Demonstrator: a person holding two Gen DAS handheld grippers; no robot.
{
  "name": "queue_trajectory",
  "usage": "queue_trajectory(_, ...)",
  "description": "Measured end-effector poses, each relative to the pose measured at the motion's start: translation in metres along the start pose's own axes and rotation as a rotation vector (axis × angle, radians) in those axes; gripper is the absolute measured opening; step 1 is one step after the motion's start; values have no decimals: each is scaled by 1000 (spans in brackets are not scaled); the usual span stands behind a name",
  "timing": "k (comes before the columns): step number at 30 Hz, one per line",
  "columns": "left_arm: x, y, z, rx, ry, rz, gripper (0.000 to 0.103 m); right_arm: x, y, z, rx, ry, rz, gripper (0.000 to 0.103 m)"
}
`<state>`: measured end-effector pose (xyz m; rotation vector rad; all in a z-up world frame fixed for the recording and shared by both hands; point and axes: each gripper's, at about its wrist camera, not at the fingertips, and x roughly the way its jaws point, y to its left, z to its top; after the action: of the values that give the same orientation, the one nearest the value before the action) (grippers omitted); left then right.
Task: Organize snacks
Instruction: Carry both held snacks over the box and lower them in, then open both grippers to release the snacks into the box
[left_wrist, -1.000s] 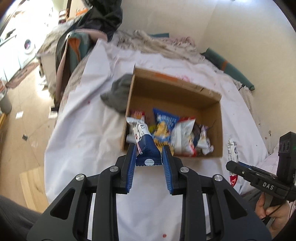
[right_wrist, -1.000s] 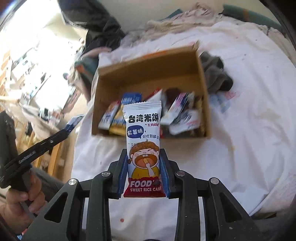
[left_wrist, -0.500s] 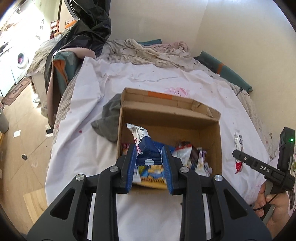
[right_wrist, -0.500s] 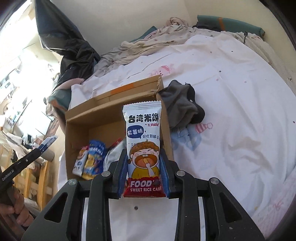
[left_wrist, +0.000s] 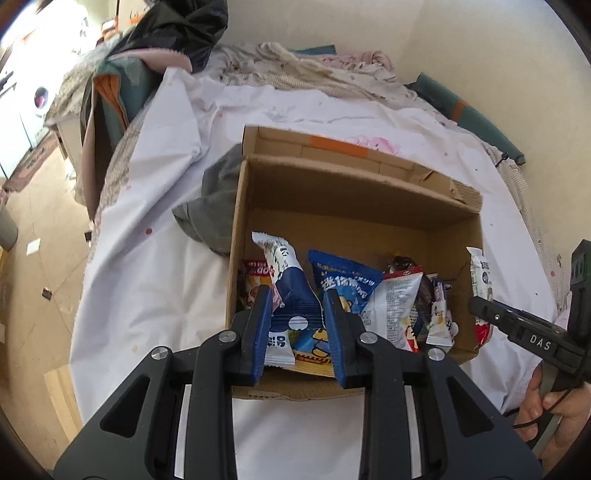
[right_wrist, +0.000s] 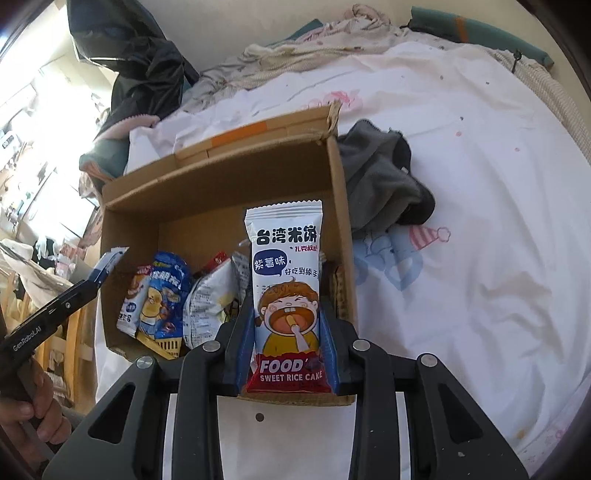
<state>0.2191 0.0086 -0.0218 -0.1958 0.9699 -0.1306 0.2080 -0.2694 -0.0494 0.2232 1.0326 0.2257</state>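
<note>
Blue-padded, your left tongs (left_wrist: 297, 325) pinch a navy-and-white packet (left_wrist: 290, 291) at lower centre, poised over the cardboard box (left_wrist: 354, 210) for dropping. Your right tongs (right_wrist: 286, 347) clamp the upright rice cake packet (right_wrist: 285, 291) above the box's right corner. Beyond, snacks (left_wrist: 397, 306) crowd the box's near wall on the bed (right_wrist: 480, 184).

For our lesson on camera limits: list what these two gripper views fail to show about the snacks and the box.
- Left wrist view: the navy-and-white packet is creased, its print unreadable.
- Left wrist view: the left gripper hides packets beneath.
- Right wrist view: the rice cake packet covers the cardboard box floor behind it.
</note>
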Motion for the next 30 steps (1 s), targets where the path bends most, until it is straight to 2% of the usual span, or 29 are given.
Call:
queue_trajectory(6,4,-1,-3,2,16,0,25,1,0,-2,-23,-2,-43,34)
queue_trajectory(14,12,-5,-8,10,46,22,25,-2,-7,-2,18,-2,-7,37)
queue_trajectory(16,11,-5,-9,9,52,10,26,-6,-7,-2,30,-13,17,44)
queue_trajectory(18,9,-4,-11,4,62,1,35,-12,-7,-1,38,-40,35,78)
queue_trajectory(20,7,-2,-12,-11,65,-2,73,-20,-5,0,36,-83,38,83)
queue_trajectory(22,3,1,-13,-40,53,-13,86,-24,-1,2,20,-99,49,83)
queue_trajectory(30,-13,-2,-15,-3,-25,43,86,-34,10,-3,-4,-131,71,87)
